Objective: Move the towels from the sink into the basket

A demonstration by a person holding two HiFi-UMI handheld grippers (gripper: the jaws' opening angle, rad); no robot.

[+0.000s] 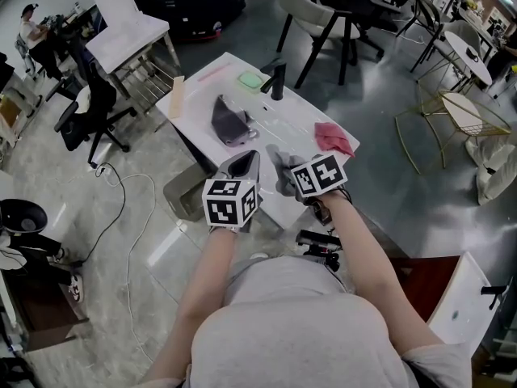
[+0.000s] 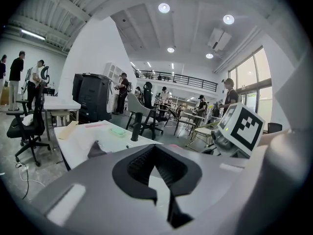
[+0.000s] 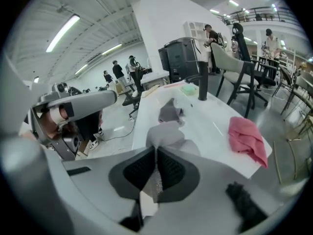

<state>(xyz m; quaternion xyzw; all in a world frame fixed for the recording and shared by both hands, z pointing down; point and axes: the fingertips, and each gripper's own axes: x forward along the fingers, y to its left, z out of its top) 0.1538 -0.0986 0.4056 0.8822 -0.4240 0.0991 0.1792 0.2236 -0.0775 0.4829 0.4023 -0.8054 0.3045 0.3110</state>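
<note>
1 pale towel point(image 3: 166, 133) is clamped in my right gripper point(image 3: 155, 166); my left gripper point(image 2: 155, 160) is closed and empty. Grey towel point(image 1: 230, 121) and pink towel point(image 1: 333, 138) near the faucet point(image 1: 279, 79) are left to move.

I can read no word, brand, number or sign in any of my three views. The only print is the black-and-white square pattern on the left marker cube point(image 1: 230, 203) of my left gripper point(image 1: 242, 165) and on the right marker cube point(image 1: 320, 175) of my right gripper point(image 1: 279, 168). Those squares carry no letters or digits. Any print on the distant furniture is too small for me to make out.
</note>
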